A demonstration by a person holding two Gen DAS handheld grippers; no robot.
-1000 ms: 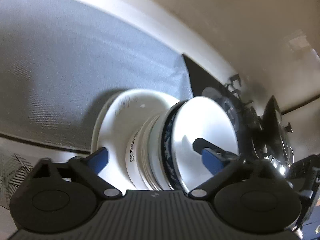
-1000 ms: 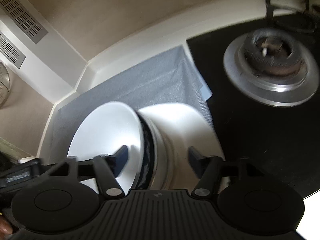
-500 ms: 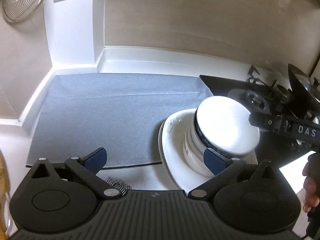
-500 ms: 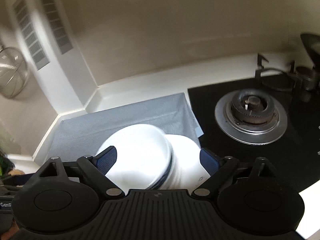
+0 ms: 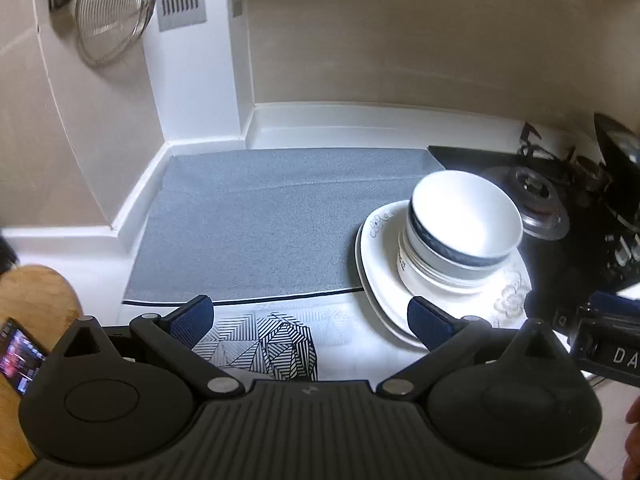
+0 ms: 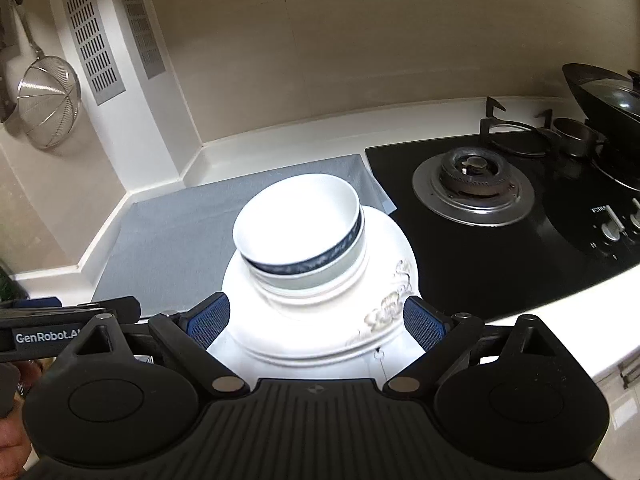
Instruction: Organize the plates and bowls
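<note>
A white bowl with a dark blue band (image 5: 466, 216) sits nested on top of other white bowls, and the stack stands on white plates (image 5: 380, 280) at the right end of the grey mat. My left gripper (image 5: 310, 314) hangs open, low and left of the stack, with nothing between its fingers. In the right wrist view the bowl stack (image 6: 296, 220) and the flower-printed plate (image 6: 396, 280) lie just ahead of my right gripper (image 6: 316, 317). Its jaws are opening, and the pads stand clear on either side of the plates' near rim.
The grey mat (image 5: 260, 224) covers the white counter up to the corner walls. A black gas hob (image 6: 520, 208) with a burner and a lidded wok (image 6: 604, 92) lies right of the stack. A metal strainer (image 5: 112, 12) hangs on the wall. A wooden board (image 5: 36, 304) is at the left.
Both grippers have drawn back and up from the bowl stack, which now stands free on the plates. The right jaws have spread wider. The left view has rolled level.
</note>
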